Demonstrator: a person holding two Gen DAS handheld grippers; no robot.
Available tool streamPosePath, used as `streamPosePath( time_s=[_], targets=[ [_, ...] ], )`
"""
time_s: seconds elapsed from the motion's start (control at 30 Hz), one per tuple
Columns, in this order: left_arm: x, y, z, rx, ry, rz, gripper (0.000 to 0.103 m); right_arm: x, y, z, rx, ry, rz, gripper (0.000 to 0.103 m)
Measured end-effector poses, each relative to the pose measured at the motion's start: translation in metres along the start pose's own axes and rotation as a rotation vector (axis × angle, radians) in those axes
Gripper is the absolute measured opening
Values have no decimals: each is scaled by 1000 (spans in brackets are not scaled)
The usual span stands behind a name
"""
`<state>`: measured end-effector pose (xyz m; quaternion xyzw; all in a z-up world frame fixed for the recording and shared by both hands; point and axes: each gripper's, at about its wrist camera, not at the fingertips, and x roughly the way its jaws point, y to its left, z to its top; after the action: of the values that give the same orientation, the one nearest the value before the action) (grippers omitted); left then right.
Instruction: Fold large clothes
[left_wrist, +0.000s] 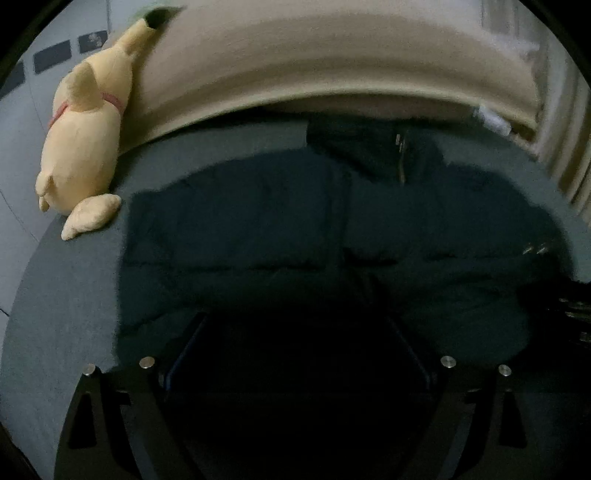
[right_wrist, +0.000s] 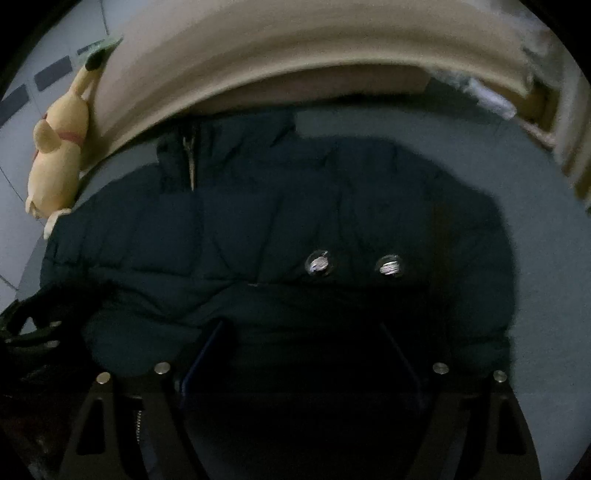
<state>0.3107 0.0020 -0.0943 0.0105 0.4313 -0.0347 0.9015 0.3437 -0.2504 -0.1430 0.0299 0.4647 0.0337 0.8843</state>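
Left gripper (left_wrist: 295, 321) is seen spread wide, empty, over the dark puffer jacket (left_wrist: 258, 229) laid flat on the grey bed (left_wrist: 66, 314); right gripper (right_wrist: 301, 328) likewise gapes unloaded above the jacket's two snaps (right_wrist: 319, 264), lettering unreadable

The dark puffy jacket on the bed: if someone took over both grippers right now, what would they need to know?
Left gripper: open, holding nothing, above the jacket.
Right gripper: open, holding nothing, over the near part by the two snap buttons.
Jacket: on the grey bed sheet, zipper toward the beige headboard; yellow plush toy sits in the corner.
Done: it looks partly folded, though the dim views leave this unsure.
Left: probably regrip an edge and finish folding.
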Motion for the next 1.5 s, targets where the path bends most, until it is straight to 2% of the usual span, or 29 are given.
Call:
streamPosePath(
  time_s=[0.07, 0.13, 0.2, 0.27, 0.33, 0.37, 0.43, 0.5, 0.53, 0.57, 0.7, 0.77, 0.93, 1.13, 1.2, 1.27, 1.4, 1.5],
  targets=[
    [-25, 26, 6, -34, -89, -44, 92, -22, 3, 3, 13, -88, -4, 85],
    [-37, 65, 18, -132, -112, -79, 92, -35, 15, 12, -18, -143, 23, 85],
    [-33, 110, 28, -277, -84, -134, 92, -36, 32, 20, -57, -144, 65, 85],
    [-15, 154, 35, -414, -26, -158, 92, -32, 49, 23, -94, -144, 96, 85],
    [7, 178, 36, -483, 40, -194, 92, -26, 63, 19, -117, -126, 137, 85],
    [13, 182, 35, -495, 54, -185, 91, -22, 72, 16, -137, -122, 158, 85],
    [25, 184, 39, -462, 63, -166, 91, -11, 88, 12, -190, -108, 166, 85],
    [35, 179, 42, -429, 85, -128, 86, 12, 95, 6, -217, -46, 130, 85],
    [41, 178, 44, -415, 96, -107, 70, 19, 94, 5, -210, -23, 136, 85],
    [48, 177, 44, -403, 116, -83, 58, 27, 92, 2, -207, 6, 145, 85],
    [60, 167, 43, -367, 124, -28, 50, 35, 93, 4, -224, 40, 144, 86],
    [63, 159, 44, -334, 122, -22, 36, 35, 90, 6, -220, 46, 144, 86],
    [63, 150, 46, -294, 114, 25, 35, 35, 93, 2, -219, 42, 132, 86],
    [63, 148, 44, -282, 106, 41, 38, 34, 95, 0, -217, 44, 133, 87],
    [60, 149, 47, -282, 97, 50, 43, 33, 94, 0, -214, 43, 133, 87],
    [55, 148, 47, -271, 81, 90, 53, 34, 94, -1, -214, 44, 133, 87],
    [30, 139, 44, -242, 47, 140, 55, 35, 94, 0, -206, 47, 134, 88],
    [-1, 118, 42, -208, -10, 165, 63, 36, 94, 1, -188, 49, 144, 90]
  ],
)
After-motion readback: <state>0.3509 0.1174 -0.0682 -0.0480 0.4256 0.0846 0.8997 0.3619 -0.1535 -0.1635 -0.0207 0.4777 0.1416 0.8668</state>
